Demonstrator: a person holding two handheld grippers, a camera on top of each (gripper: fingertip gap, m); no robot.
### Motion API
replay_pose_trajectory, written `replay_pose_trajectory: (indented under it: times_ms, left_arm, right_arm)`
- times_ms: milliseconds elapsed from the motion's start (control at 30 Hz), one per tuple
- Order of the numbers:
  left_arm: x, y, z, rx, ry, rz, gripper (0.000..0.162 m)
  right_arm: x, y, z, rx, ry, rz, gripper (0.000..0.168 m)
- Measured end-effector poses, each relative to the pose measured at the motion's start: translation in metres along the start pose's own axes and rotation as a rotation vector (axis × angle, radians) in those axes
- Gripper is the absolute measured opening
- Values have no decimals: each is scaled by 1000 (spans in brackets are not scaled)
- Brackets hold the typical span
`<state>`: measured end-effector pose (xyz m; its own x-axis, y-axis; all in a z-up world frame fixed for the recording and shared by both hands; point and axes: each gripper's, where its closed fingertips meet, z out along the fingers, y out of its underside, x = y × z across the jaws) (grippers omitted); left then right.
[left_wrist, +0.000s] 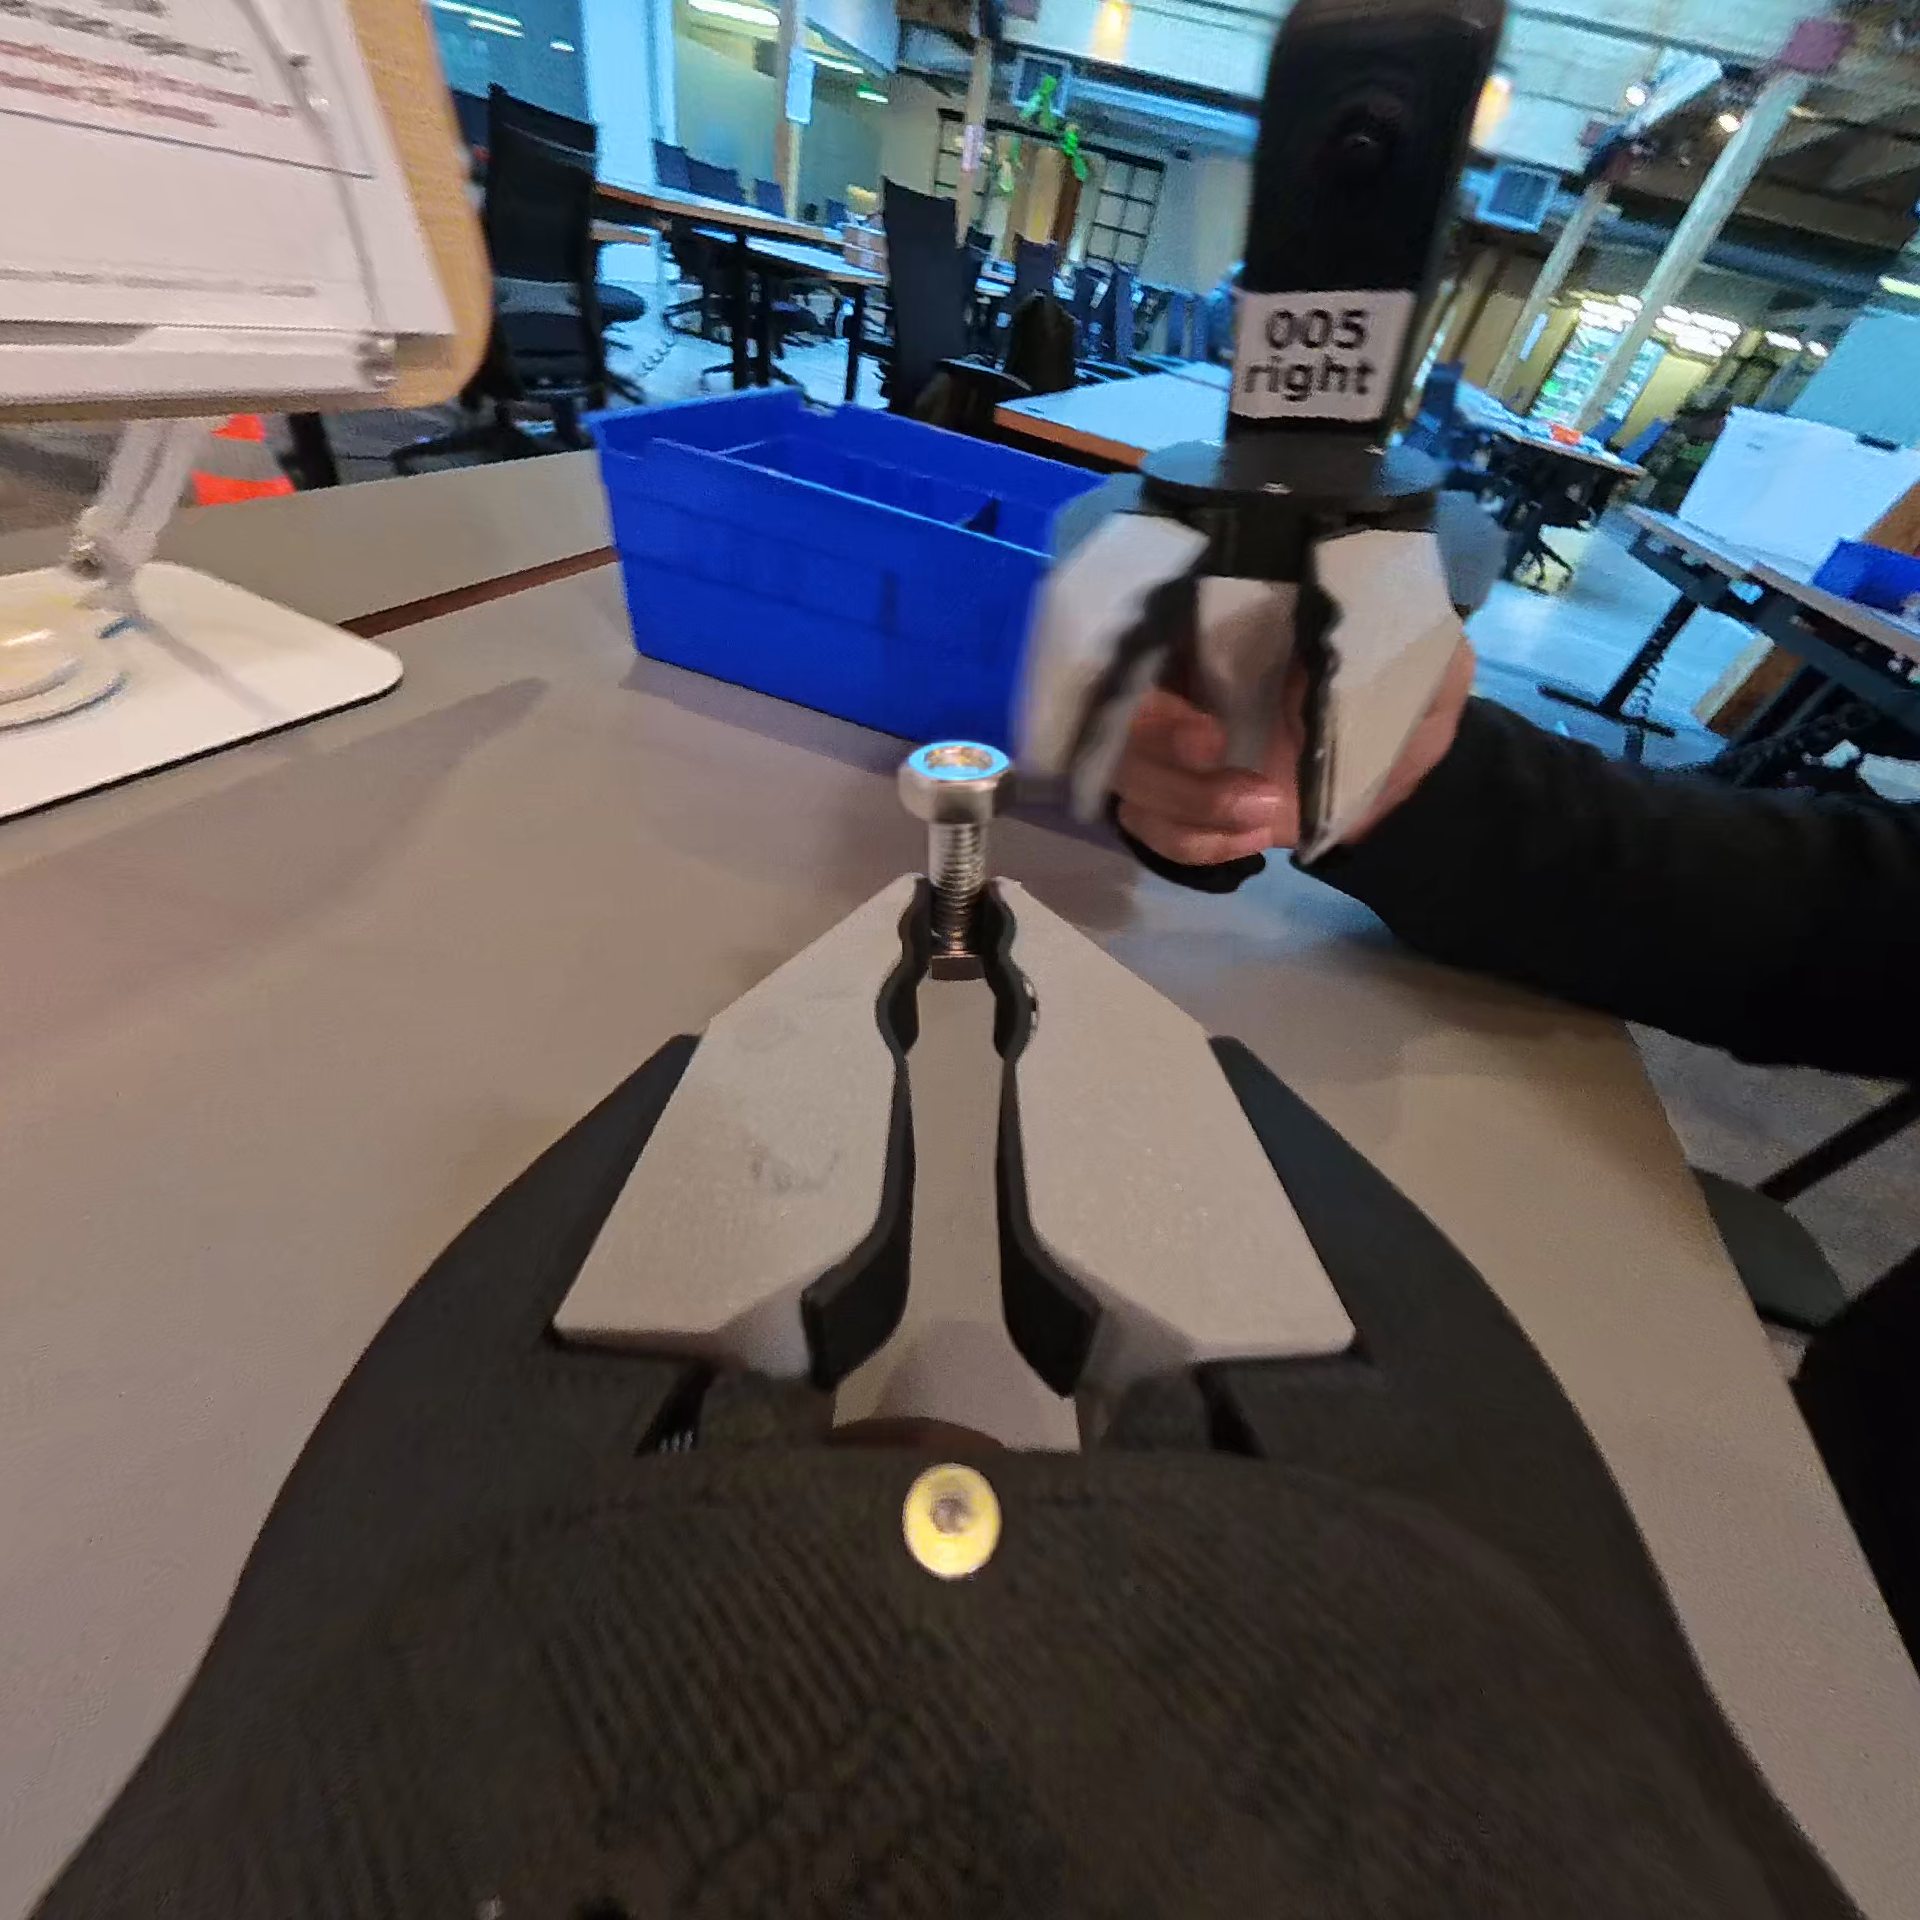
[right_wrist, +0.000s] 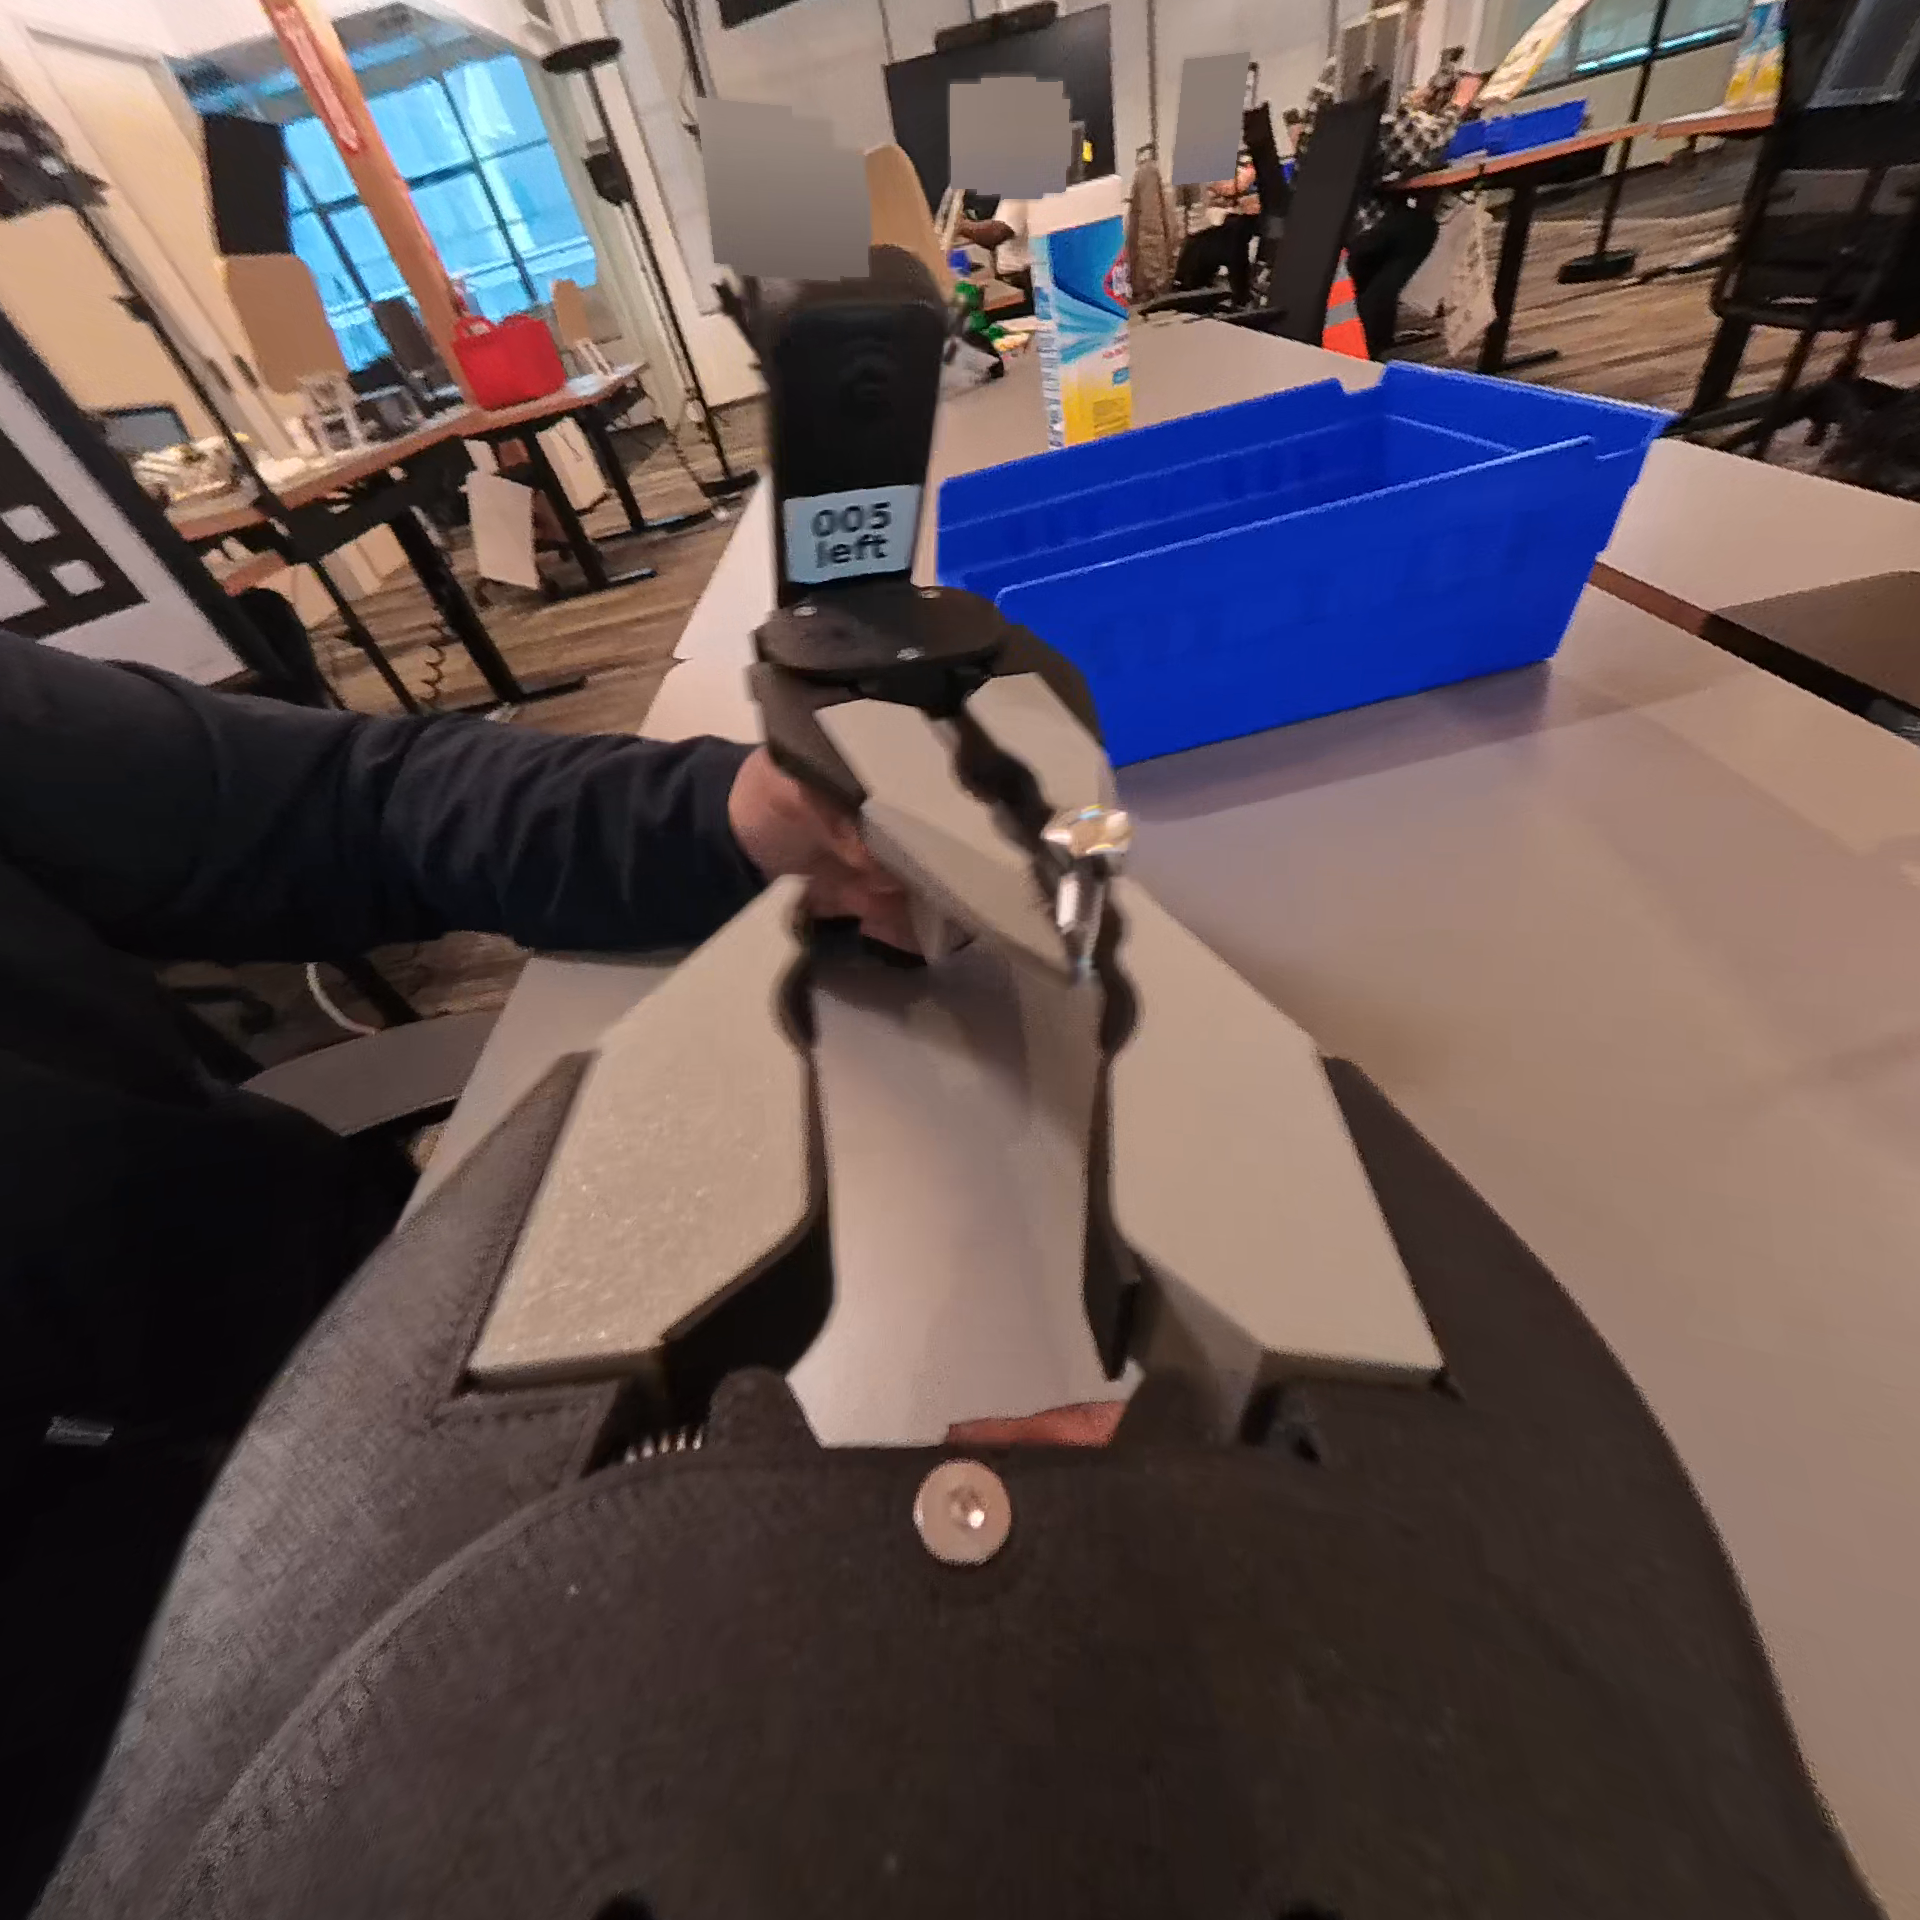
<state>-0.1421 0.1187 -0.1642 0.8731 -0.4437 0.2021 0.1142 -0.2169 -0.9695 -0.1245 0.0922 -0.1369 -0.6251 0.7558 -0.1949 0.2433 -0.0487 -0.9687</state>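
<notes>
My left gripper (left_wrist: 954, 906) is shut on the threaded shank of a silver hex-head bolt (left_wrist: 954, 781) and holds it upright, head up, above the grey table (left_wrist: 416, 987). A small nut-like piece sits between the jaws at the shank's lower end. My right gripper (right_wrist: 956, 935) is open and empty. In the right wrist view the left gripper (right_wrist: 1070, 930) and its bolt (right_wrist: 1086, 862) sit just ahead of my right fingertip (right_wrist: 1117, 966). In the left wrist view the right gripper (left_wrist: 1205, 821) hovers just right of the bolt head, fingers spread.
A blue plastic bin (left_wrist: 831, 561) with dividers stands on the table behind the grippers; it also shows in the right wrist view (right_wrist: 1299, 582). A white stand (left_wrist: 156, 665) holding papers is at far left. A wipes canister (right_wrist: 1081, 312) stands beyond the bin. My hands' fingertips stand some 4 cm from each other.
</notes>
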Motion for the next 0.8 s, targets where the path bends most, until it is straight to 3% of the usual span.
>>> replay_pose_trajectory:
  times_ms: [33,67,300,400,433,500,533,567,733,800]
  left_arm:
    - [-6,-1,-4,6,-4,-28,7]
    - [-9,-2,-7,12,0,-49,7]
    - [17,-3,4,1,69,-8,7]
    - [27,1,10,-19,85,16,7]
    - [22,1,10,-25,62,26,7]
    - [5,-2,1,-10,10,16,7]
    - [-7,-5,-5,8,-29,-16,7]
    - [-17,-6,-11,19,-52,-37,7]
    - [-5,-5,-6,1,-17,4,7]
    - [14,-4,3,-13,35,25,7]
  right_arm:
    - [-6,-3,-4,19,-42,0,26]
    - [-7,-9,-6,52,-57,21,25]
    - [8,-8,0,63,18,67,64]
    - [1,-6,6,48,-15,64,63]
    - [-3,-5,6,38,-30,59,55]
    - [0,-4,4,25,0,32,60]
    - [-3,-5,0,27,-20,12,45]
    - [-11,-9,-4,47,-70,5,17]
    - [5,-17,-8,106,-12,83,53]
    - [9,-12,-5,88,12,89,54]
